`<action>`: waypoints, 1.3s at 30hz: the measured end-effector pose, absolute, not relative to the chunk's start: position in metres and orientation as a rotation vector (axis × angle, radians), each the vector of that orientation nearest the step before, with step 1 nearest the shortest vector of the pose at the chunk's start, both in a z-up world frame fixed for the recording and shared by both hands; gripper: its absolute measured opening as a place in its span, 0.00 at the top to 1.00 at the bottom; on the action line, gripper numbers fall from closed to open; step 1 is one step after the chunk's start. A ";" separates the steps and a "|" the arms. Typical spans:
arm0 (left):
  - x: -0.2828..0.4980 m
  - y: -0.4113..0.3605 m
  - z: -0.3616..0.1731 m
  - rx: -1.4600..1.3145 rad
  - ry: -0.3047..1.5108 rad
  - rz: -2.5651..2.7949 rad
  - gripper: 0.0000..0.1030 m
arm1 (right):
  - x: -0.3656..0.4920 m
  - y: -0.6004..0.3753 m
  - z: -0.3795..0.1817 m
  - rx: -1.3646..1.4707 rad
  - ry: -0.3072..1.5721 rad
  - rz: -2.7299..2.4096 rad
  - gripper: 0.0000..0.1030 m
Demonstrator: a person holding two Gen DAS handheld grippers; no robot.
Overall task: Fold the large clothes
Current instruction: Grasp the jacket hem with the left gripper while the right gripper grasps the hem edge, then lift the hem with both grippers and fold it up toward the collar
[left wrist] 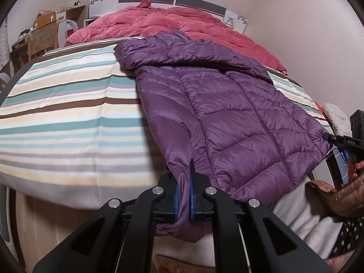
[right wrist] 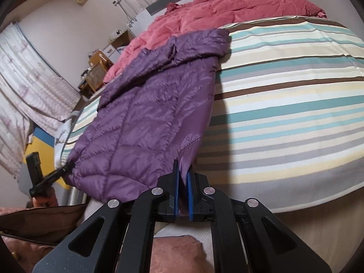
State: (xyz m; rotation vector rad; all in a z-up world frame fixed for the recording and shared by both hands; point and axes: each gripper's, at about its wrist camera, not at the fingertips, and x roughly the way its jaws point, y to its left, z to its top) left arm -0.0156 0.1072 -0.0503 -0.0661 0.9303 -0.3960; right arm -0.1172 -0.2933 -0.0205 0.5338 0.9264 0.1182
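Observation:
A purple quilted down jacket [left wrist: 227,104] lies on the striped bed, hood toward the headboard, hem at the near edge; it also shows in the right wrist view [right wrist: 145,113]. My left gripper [left wrist: 183,182] is shut on the jacket's hem corner, fabric hanging between the blue pads. My right gripper [right wrist: 183,177] is shut on the other hem corner. In the left wrist view the right gripper [left wrist: 327,136] pinches the jacket's right corner. In the right wrist view the left gripper [right wrist: 66,168] pinches the left corner.
The striped bedsheet [left wrist: 68,113] covers the bed. A pink quilt [left wrist: 159,25] is bunched by the headboard. A wicker chair [left wrist: 43,38] and shelves stand at the far left. Curtains [right wrist: 29,72] hang beside the bed. The person's torso is close behind the grippers.

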 end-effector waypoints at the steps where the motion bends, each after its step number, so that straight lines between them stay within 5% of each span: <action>1: -0.019 0.108 -0.048 -0.068 0.930 -0.399 0.95 | -0.121 -0.294 -0.018 0.548 0.920 0.129 0.95; 9: -0.044 0.118 -0.026 -0.134 0.916 -0.437 0.95 | -0.138 -0.298 0.001 0.618 0.886 0.194 0.95; 22: 0.041 0.120 0.000 -0.264 0.852 -0.453 0.94 | -0.061 -0.322 0.028 0.602 0.795 0.191 0.96; 39: 0.173 0.098 -0.046 -0.318 0.958 -0.370 0.91 | 0.077 -0.347 -0.022 0.755 0.872 0.102 0.95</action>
